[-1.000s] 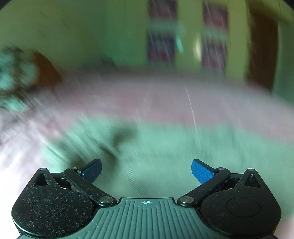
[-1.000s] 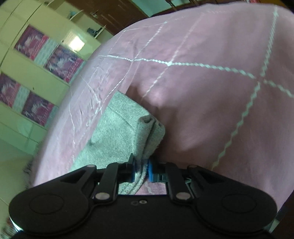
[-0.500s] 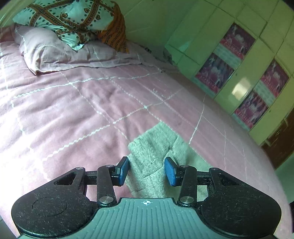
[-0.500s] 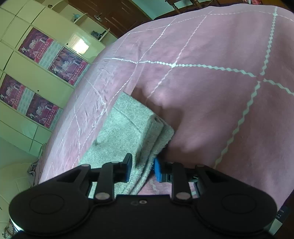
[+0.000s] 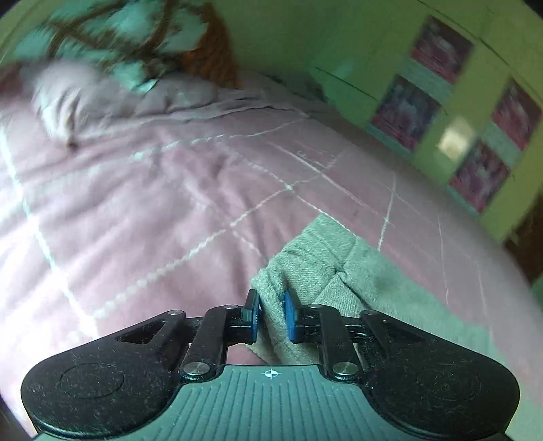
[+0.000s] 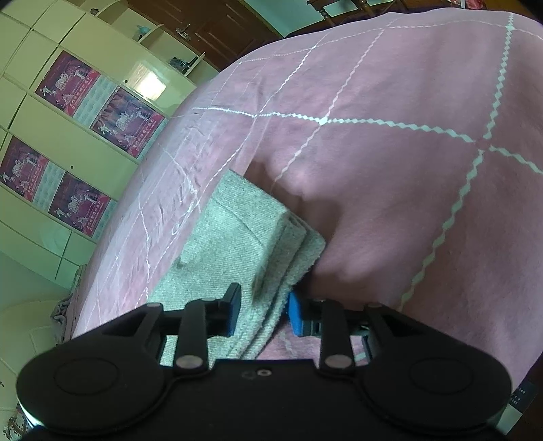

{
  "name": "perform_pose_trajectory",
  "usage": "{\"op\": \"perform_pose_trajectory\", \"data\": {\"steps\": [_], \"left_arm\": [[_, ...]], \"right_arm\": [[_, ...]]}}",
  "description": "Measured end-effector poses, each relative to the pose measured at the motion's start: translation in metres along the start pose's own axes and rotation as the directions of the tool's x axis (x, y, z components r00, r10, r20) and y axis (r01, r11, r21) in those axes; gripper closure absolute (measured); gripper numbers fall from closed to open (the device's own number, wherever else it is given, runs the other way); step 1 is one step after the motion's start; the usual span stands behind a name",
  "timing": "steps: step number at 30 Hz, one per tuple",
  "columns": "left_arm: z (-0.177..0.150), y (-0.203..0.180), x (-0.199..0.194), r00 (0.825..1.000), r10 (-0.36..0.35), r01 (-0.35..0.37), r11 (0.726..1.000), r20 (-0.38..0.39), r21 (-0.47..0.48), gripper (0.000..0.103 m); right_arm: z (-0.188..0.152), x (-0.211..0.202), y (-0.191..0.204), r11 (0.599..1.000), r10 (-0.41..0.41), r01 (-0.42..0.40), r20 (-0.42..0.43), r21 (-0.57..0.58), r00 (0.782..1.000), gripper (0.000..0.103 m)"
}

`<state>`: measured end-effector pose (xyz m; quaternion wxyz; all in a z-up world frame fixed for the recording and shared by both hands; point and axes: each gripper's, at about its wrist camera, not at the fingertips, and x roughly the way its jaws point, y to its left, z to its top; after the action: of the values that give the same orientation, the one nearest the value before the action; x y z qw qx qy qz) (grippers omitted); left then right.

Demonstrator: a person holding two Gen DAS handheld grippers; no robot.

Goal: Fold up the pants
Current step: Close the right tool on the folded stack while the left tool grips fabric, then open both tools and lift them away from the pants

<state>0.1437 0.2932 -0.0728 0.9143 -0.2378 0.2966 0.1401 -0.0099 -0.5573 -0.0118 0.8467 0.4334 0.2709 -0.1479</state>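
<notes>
The grey-green pants (image 5: 325, 268) lie folded on the pink bedspread (image 5: 152, 210). My left gripper (image 5: 271, 315) is shut on a bunched edge of the pants, with cloth pinched between the blue pads. In the right wrist view the pants (image 6: 237, 237) form a thick folded stack. My right gripper (image 6: 263, 313) is partly open, its fingers either side of the stack's edge without squeezing it.
A pink pillow (image 5: 85, 95) and a patterned pillow (image 5: 118, 44) lie at the head of the bed. A cream wardrobe with purple panels (image 6: 74, 112) stands beside the bed. Dark wooden furniture (image 6: 210, 23) is beyond it.
My left gripper has closed from wide open onto the pants' edge. My right gripper has opened from shut on the pants, and the stack has settled flatter.
</notes>
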Motion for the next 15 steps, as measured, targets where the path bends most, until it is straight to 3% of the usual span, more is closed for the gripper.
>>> {"op": "perform_pose_trajectory", "data": {"steps": [3, 4, 7, 9, 10, 12, 15], "left_arm": [[0.005, -0.008, -0.026, 0.998, 0.01, -0.013, 0.999, 0.068, 0.041, 0.072], [0.004, -0.014, -0.036, 0.996, -0.017, 0.012, 0.999, 0.087, 0.05, 0.07], [-0.001, -0.045, -0.055, 0.987, -0.137, 0.123, 0.981, 0.086, 0.15, 0.05], [-0.014, -0.075, -0.062, 0.974, -0.213, 0.191, 0.953, 0.077, 0.234, 0.04], [-0.022, -0.092, -0.061, 0.963, -0.263, 0.239, 0.933, 0.057, 0.27, 0.039], [-0.042, -0.125, -0.057, 0.947, -0.322, 0.302, 0.9, 0.011, 0.314, 0.039], [-0.079, -0.162, -0.048, 0.925, -0.374, 0.375, 0.861, -0.073, 0.343, 0.039]], "right_arm": [[0.0, -0.001, -0.001, 1.0, 0.005, -0.005, 0.002, 0.005, 1.0, 0.074], [-0.001, -0.004, 0.0, 1.0, 0.0, 0.0, 0.015, 0.007, 1.0, 0.073], [-0.009, -0.024, 0.014, 0.995, -0.063, 0.074, 0.151, -0.069, 0.986, 0.067], [-0.024, -0.036, 0.037, 0.977, -0.079, 0.121, 0.226, -0.177, 0.971, 0.065], [-0.034, -0.037, 0.049, 0.964, -0.057, 0.113, 0.229, -0.24, 0.972, 0.066], [-0.058, -0.027, 0.08, 0.917, -0.007, 0.078, 0.179, -0.392, 0.984, 0.069], [-0.109, -0.004, 0.123, 0.807, 0.057, -0.006, 0.067, -0.59, 0.996, 0.084]]}}
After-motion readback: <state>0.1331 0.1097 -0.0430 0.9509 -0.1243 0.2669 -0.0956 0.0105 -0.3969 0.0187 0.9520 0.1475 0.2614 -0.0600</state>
